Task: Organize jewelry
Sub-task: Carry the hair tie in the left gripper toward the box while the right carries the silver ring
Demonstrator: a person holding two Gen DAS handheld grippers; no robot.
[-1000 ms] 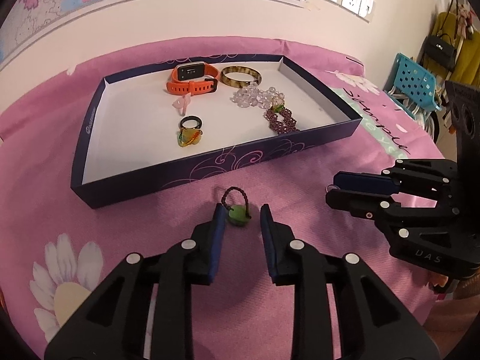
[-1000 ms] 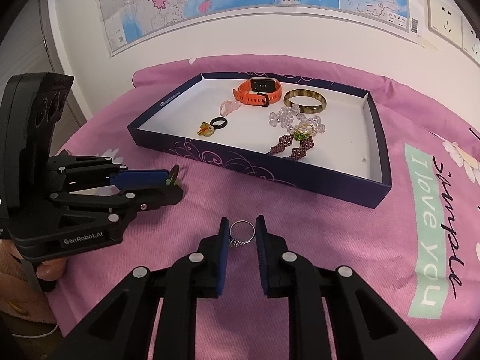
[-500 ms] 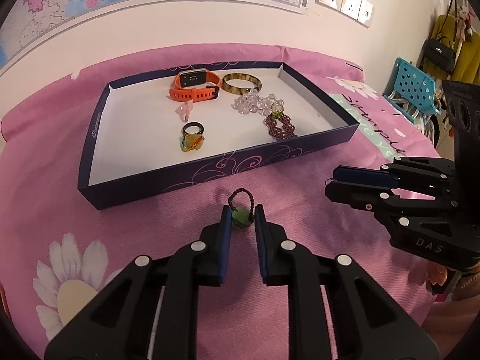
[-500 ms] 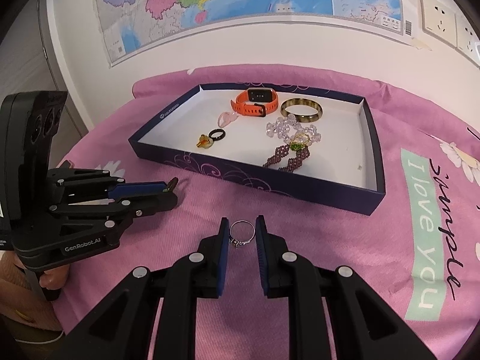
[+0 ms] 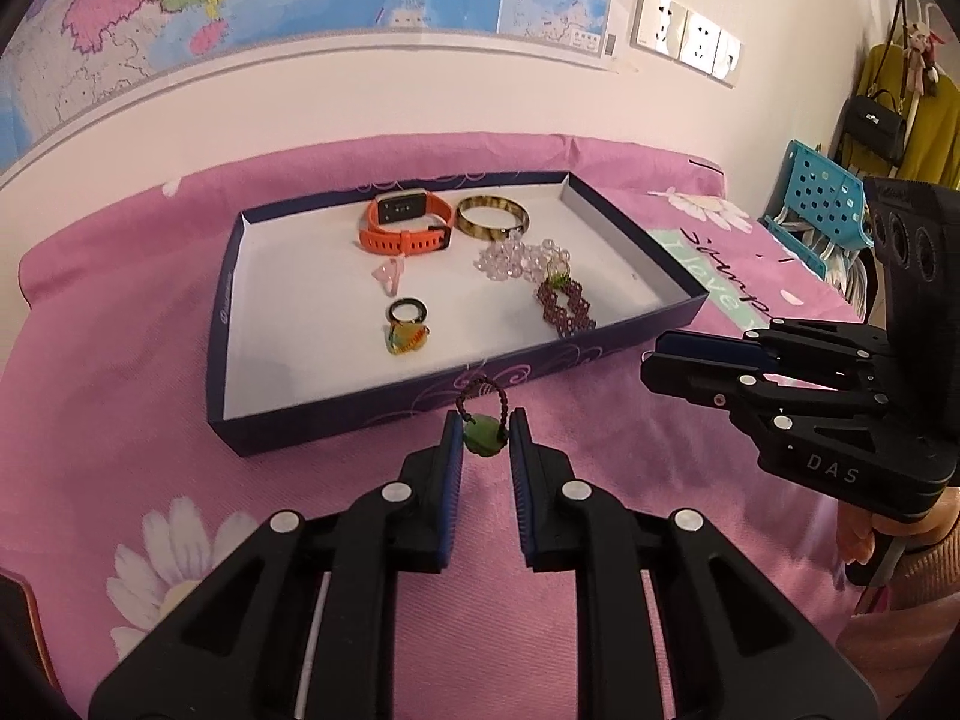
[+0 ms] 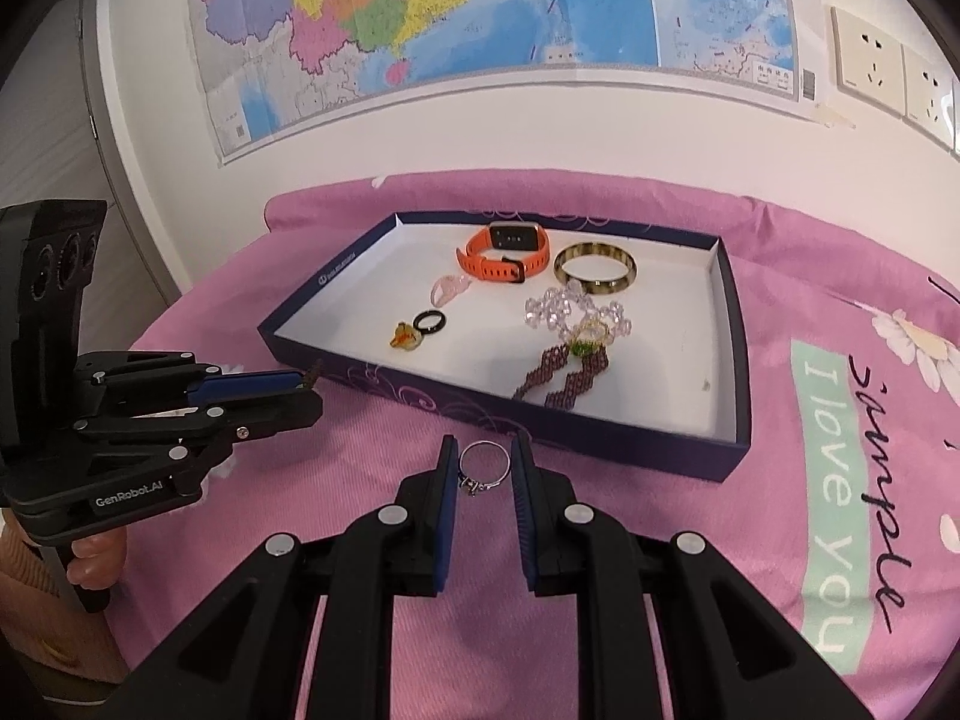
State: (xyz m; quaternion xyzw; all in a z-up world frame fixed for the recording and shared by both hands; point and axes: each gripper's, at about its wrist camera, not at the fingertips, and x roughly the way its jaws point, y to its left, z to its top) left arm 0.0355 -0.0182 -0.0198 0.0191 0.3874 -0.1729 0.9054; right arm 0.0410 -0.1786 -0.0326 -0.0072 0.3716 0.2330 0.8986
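Note:
My left gripper is shut on a green bead ring with a dark braided loop, held above the pink cloth just in front of the dark blue tray. My right gripper is shut on a silver ring, held before the tray's near wall. The tray holds an orange watch, a brown bangle, a clear bead bracelet, a purple beaded piece, a pink ring, a black ring and a yellow charm.
A pink flowered cloth covers the table. A wall with a map and sockets stands behind. A blue chair and hanging bags are at the far right of the left wrist view.
The left gripper closed on the green bead ring and lifted it off the cloth. Both grippers have risen, each with its ring.

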